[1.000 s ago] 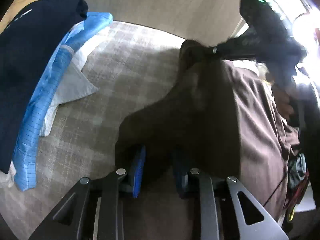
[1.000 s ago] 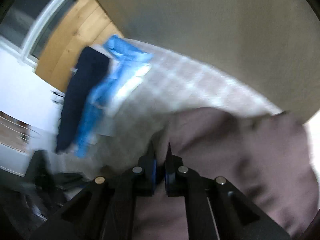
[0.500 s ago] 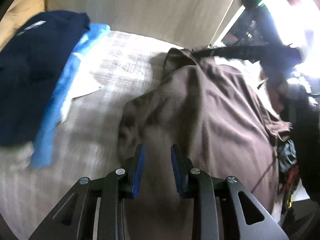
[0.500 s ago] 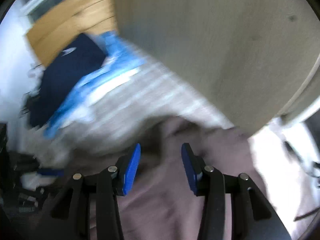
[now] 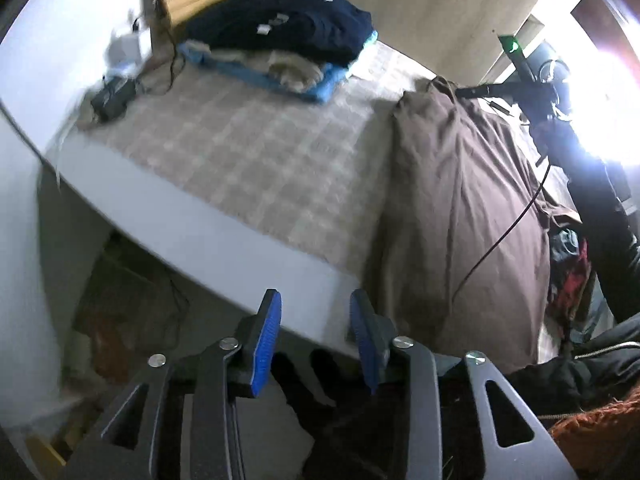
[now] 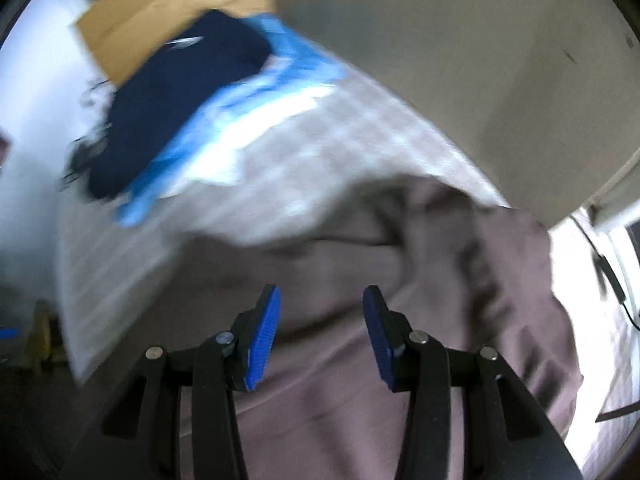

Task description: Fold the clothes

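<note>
— Nearest us, what do the grippers hold?
— Nothing. Left gripper has just been opening, jaws apart over the bed edge; right gripper too, empty above the brown garment.
— And farther back?
— Brown garment spread on the checked cover; beyond it, a navy and blue pile.

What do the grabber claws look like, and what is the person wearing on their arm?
Each gripper, left and right, has two black metal arms with triangular cut-outs and silver rivets, ending in ribbed blue pads. In the left wrist view, the right one carries a small green light and a thin black cable. The person's sleeve is black.
</note>
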Demonstrator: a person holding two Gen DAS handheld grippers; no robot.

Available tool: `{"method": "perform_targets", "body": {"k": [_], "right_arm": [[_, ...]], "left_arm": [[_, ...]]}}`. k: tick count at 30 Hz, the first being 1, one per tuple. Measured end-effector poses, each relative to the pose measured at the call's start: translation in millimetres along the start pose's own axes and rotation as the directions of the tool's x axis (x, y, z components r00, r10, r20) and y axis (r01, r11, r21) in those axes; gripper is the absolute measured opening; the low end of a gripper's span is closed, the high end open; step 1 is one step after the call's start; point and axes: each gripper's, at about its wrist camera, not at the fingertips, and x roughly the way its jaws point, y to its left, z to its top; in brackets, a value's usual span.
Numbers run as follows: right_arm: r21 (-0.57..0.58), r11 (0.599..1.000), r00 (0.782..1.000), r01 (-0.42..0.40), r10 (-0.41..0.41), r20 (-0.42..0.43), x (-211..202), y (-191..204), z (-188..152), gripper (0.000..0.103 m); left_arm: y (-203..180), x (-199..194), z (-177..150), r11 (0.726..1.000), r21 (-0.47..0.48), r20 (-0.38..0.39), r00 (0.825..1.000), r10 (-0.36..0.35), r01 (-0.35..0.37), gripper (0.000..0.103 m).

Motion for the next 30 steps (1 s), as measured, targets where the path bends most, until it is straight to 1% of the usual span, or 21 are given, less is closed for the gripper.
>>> {"method": "perform_targets", "body": {"k": [2, 4, 5, 6, 7, 9, 10, 12, 13, 14, 15, 18, 20, 21, 23, 24, 25, 26, 27, 28, 30], "right_arm": [[-0.050, 0.998, 0.998, -0.044, 0.042, -0.039, 12, 28, -3, 0.047], [-0.078, 0.994, 0.993, -0.078, 0.071, -0.093, 30, 48, -7, 0.047], [-0.080, 0.993, 0.990, -0.084, 0.074, -0.122, 44, 55, -9, 0.047], [-0.080, 0.994, 0.988, -0.069, 0.057, -0.144, 54, 59, -10, 0.047], [-0.081, 0.996, 0.986, -0.049, 0.035, -0.163, 63, 62, -11, 0.047], [-0.086, 0.996, 0.985, -0.002, -0.013, -0.170, 69, 66, -6, 0.047], [-0.076, 0.997, 0.989, 0.000, -0.012, -0.150, 65, 65, -1, 0.047], [-0.063, 0.998, 0.995, 0.002, -0.009, -0.099, 54, 64, 11, 0.048], [-0.078, 0.997, 0.995, 0.024, -0.032, -0.095, 54, 65, 18, 0.050], [-0.095, 0.994, 0.993, 0.049, -0.059, -0.098, 56, 66, 24, 0.058], [-0.119, 0.990, 0.990, 0.078, -0.091, -0.105, 61, 67, 29, 0.061], [-0.198, 0.967, 0.972, 0.160, -0.189, -0.141, 83, 67, 39, 0.061], [-0.248, 0.955, 0.962, 0.163, -0.210, -0.175, 98, 66, 40, 0.061], [-0.267, 0.951, 0.959, 0.155, -0.209, -0.189, 104, 65, 39, 0.061], [-0.283, 0.951, 0.968, 0.129, -0.183, -0.173, 106, 63, 38, 0.061], [-0.292, 0.950, 0.973, 0.109, -0.163, -0.167, 105, 62, 37, 0.057], [-0.293, 0.953, 0.977, 0.077, -0.131, -0.168, 104, 61, 35, 0.050], [-0.292, 0.955, 0.981, 0.043, -0.096, -0.170, 102, 60, 34, 0.032], [-0.288, 0.957, 0.983, 0.031, -0.082, -0.166, 99, 58, 32, 0.023], [-0.283, 0.959, 0.984, 0.026, -0.073, -0.159, 96, 57, 31, 0.021], [-0.271, 0.962, 0.989, 0.026, -0.064, -0.131, 85, 52, 28, 0.017]], "left_arm": [[-13, 24, -8, 0.999, 0.022, -0.017, 1.000, -0.026, 0.026, 0.038], [-27, 47, -12, 0.998, 0.063, -0.045, 0.999, -0.025, 0.028, 0.039], [-33, 58, -14, 0.996, 0.086, -0.063, 0.998, -0.012, 0.018, 0.040], [-40, 68, -17, 0.994, 0.109, -0.080, 0.997, 0.001, 0.008, 0.043], [-45, 77, -19, 0.991, 0.134, -0.091, 0.995, 0.028, -0.015, 0.044], [-55, 92, -22, 0.979, 0.184, -0.104, 0.989, 0.104, -0.084, 0.046], [-59, 100, -24, 0.971, 0.209, -0.108, 0.984, 0.142, -0.117, 0.048], [-64, 103, -26, 0.965, 0.213, -0.096, 0.980, 0.174, -0.150, 0.049], [-66, 103, -27, 0.964, 0.212, -0.087, 0.979, 0.182, -0.160, 0.049], [-67, 103, -28, 0.962, 0.214, -0.079, 0.979, 0.189, -0.169, 0.049], [-68, 103, -29, 0.962, 0.215, -0.073, 0.979, 0.191, -0.171, 0.049], [-68, 104, -29, 0.964, 0.213, -0.067, 0.982, 0.179, -0.161, 0.049], [-68, 104, -29, 0.965, 0.218, -0.068, 0.984, 0.167, -0.149, 0.049], [-68, 104, -29, 0.965, 0.221, -0.069, 0.985, 0.161, -0.142, 0.046], [-69, 104, -28, 0.966, 0.230, -0.074, 0.988, 0.138, -0.117, 0.038], [-70, 104, -28, 0.965, 0.240, -0.074, 0.989, 0.127, -0.106, 0.032], [-71, 104, -28, 0.963, 0.251, -0.074, 0.990, 0.117, -0.095, 0.029], [-72, 103, -28, 0.962, 0.261, -0.074, 0.991, 0.107, -0.084, 0.027], [-73, 103, -28, 0.961, 0.266, -0.075, 0.992, 0.098, -0.075, 0.020], [-74, 101, -28, 0.961, 0.267, -0.076, 0.993, 0.090, -0.066, 0.018], [-80, 95, -28, 0.955, 0.289, -0.065, 0.994, 0.085, -0.062, 0.016]]}}
